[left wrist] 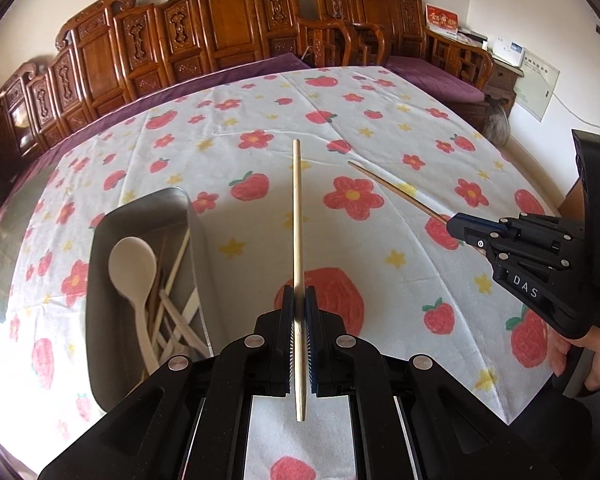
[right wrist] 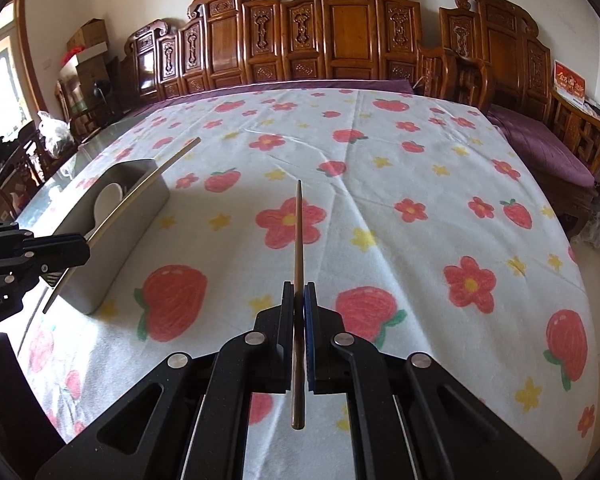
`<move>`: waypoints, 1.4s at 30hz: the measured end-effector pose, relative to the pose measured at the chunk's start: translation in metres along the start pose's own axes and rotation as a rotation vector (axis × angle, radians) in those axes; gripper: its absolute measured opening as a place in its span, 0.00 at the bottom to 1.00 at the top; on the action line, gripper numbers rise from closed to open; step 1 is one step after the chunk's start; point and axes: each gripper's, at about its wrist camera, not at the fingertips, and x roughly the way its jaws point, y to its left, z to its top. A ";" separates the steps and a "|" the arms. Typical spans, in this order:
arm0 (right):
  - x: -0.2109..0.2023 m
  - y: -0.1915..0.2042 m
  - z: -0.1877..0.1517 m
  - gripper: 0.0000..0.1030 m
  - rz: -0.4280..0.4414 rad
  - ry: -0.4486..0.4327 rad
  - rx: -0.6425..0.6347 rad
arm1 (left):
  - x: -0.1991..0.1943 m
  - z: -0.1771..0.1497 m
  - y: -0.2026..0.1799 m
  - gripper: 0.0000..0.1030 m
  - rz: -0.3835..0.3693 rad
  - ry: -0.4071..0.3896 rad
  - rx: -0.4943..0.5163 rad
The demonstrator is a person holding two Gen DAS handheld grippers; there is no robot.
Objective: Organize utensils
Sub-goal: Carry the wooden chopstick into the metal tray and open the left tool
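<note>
Chopsticks are being carried, one in each gripper, above the flowered tablecloth (right wrist: 380, 184). A pale bamboo chopstick (left wrist: 297, 216) is being pinched by the left gripper (left wrist: 299, 320), whose jaws are closed tight on its lower third, so that most of its length is pointing toward the far side of the table. A darker brown chopstick (right wrist: 299, 240) is being clamped the same way by the right gripper (right wrist: 299, 312), jaws fully closed on it, tip aimed far.

Judging from the task, both sticks are being brought to the metal tray (left wrist: 100, 280), which is sitting at the near left of the table. The pale chopstick is being held just right of the tray's rim, while the brown one is being held well apart from it, to the right. For a clean drop, each stick is probably best turned parallel to the tray's long side and lowered inside the walls before the jaws are opened; a release made high or crosswise risks the stick being left bridging the rim or rolling off onto the cloth.

Inside the tray, a white spoon (left wrist: 134, 268) is being stored bowl toward the far end, beside several light and dark chopsticks (left wrist: 172, 304) lying roughly lengthwise.
</note>
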 end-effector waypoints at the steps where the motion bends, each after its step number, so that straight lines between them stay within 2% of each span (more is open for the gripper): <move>1: 0.000 0.003 0.000 0.06 0.004 -0.002 -0.004 | -0.002 0.000 0.002 0.04 0.002 -0.002 -0.003; 11: -0.004 0.045 -0.005 0.06 0.048 -0.011 -0.077 | -0.014 -0.003 0.026 0.04 0.027 -0.020 -0.038; 18: -0.006 0.060 -0.007 0.06 0.068 -0.020 -0.101 | -0.019 -0.006 0.045 0.04 0.046 -0.027 -0.066; 31: 0.000 0.059 -0.009 0.06 0.063 -0.014 -0.102 | -0.007 -0.014 0.100 0.04 0.095 -0.002 -0.157; 42: 0.003 0.056 -0.008 0.06 0.063 -0.017 -0.092 | 0.028 -0.024 0.113 0.04 0.088 0.052 -0.184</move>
